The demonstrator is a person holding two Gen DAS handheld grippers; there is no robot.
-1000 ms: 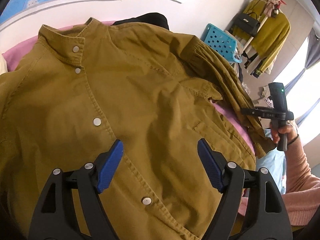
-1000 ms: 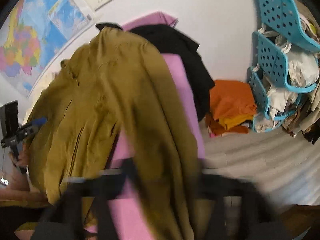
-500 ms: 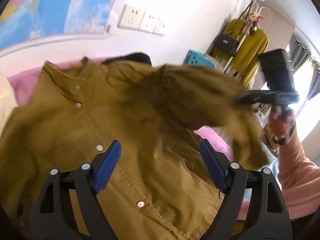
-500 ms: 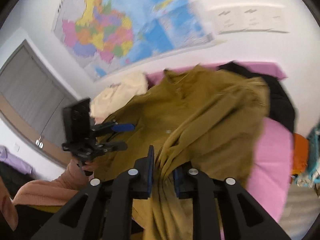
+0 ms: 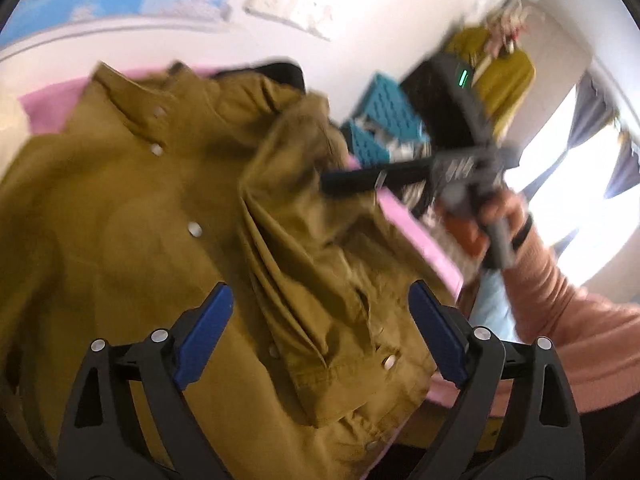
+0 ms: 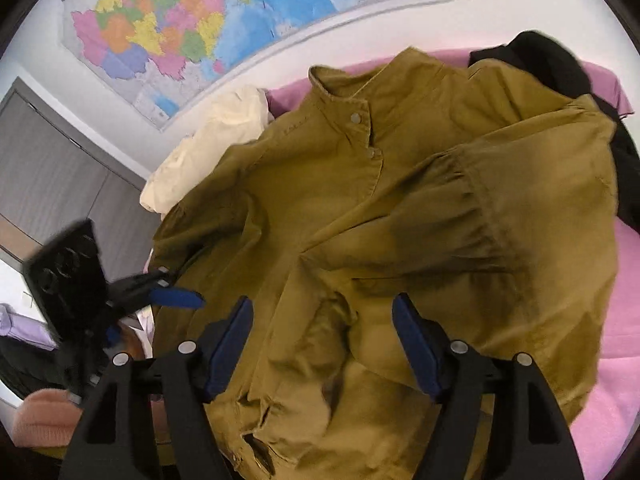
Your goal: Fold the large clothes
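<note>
The mustard-brown cotton jacket with metal snap buttons [image 6: 360,220] lay spread front-up on a pink sheet [image 6: 616,320], filling the middle of both views, its collar toward the top of the frame and its hem toward the cameras, so its long axis ran from bottom to top. One sleeve [image 6: 520,216] was folded across the chest at the right of the right wrist view.

The right gripper [image 6: 322,344] hung over the folded sleeve's lower end, its blue-padded jaws opening, cloth beneath them but nothing pinched. The left gripper [image 5: 320,332] hovered above the jacket's lower front, jaws also opening and wide apart, gripping nothing.

By my reading, the other sleeve, at the left of the right wrist view, is still unfolded, and the left gripper is the nearer one to it.

A coloured wall map [image 6: 208,28] hung at the upper left of the right wrist view; its lettering was too blurred to read. No brand showed.
</note>
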